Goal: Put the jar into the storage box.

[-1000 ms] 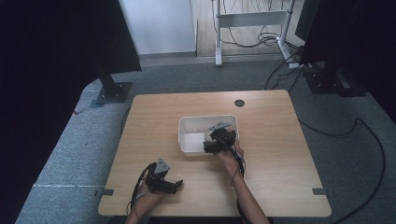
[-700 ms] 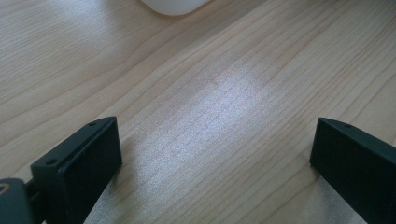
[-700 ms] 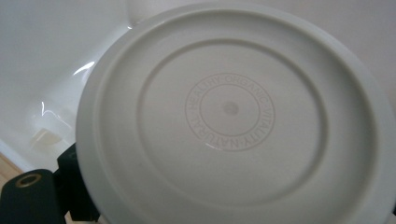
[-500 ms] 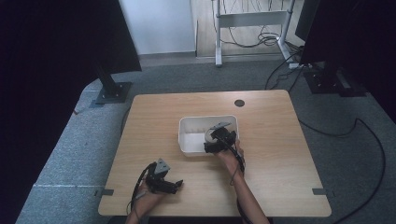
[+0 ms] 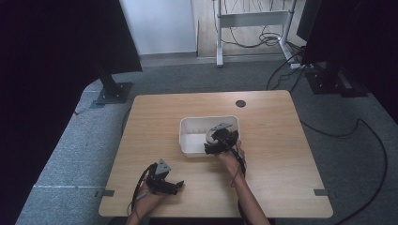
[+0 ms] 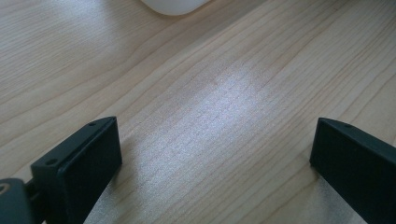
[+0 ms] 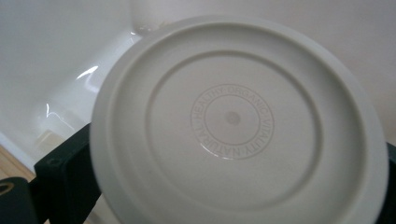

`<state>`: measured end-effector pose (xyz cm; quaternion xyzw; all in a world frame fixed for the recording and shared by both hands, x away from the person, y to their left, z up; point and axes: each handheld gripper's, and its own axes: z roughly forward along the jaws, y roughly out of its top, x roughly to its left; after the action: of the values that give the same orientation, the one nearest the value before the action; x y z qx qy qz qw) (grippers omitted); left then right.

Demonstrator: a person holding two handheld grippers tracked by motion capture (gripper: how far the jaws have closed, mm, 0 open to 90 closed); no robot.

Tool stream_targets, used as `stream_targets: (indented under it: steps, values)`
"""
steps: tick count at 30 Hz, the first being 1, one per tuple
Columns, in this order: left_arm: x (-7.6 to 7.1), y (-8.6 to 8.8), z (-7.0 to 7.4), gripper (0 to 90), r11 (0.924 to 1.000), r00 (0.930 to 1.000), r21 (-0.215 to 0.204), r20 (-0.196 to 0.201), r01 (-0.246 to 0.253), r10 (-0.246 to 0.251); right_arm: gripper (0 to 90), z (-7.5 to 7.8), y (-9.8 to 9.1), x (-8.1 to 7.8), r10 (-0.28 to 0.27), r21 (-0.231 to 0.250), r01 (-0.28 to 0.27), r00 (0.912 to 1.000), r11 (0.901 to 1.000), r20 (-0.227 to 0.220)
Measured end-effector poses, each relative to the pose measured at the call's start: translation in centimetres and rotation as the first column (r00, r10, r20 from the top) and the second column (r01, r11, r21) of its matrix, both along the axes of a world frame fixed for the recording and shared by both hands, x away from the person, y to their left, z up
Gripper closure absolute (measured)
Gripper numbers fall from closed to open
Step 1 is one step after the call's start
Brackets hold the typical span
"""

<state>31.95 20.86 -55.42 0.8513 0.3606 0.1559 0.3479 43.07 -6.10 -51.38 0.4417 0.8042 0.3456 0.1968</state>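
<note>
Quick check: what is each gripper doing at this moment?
Left gripper: open, holding nothing, jaws wide apart over the bare table.
Right gripper: shut on a round white dish, held over the white bin.

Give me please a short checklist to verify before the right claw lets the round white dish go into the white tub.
1. Right claw holds the round white dish: ok.
2. Dish is over the white tub: ok.
3. Tub floor under the dish is free: cannot tell, the dish hides it.
4. Left claw is open, holding nothing: ok.
5. Left claw is apart from the tub, over the table: ok.
</note>
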Motion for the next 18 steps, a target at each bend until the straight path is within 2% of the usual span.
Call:
stream_targets:
  steps: [13, 18]
  values:
    - [0.0, 0.0, 0.0, 1.8, 1.0, 1.0, 0.0, 0.0, 0.0, 0.0, 3.4, 1.6, -0.4, -1.0, 0.025, -0.016, -0.024, 0.9987, 0.9996, 0.044]
    - [0.0, 0.0, 0.0, 1.7, 1.0, 1.0, 0.0, 0.0, 0.0, 0.0, 3.4, 2.1, -0.6, -1.3, 0.033, -0.023, -0.032, 0.9983, 0.9992, 0.047]
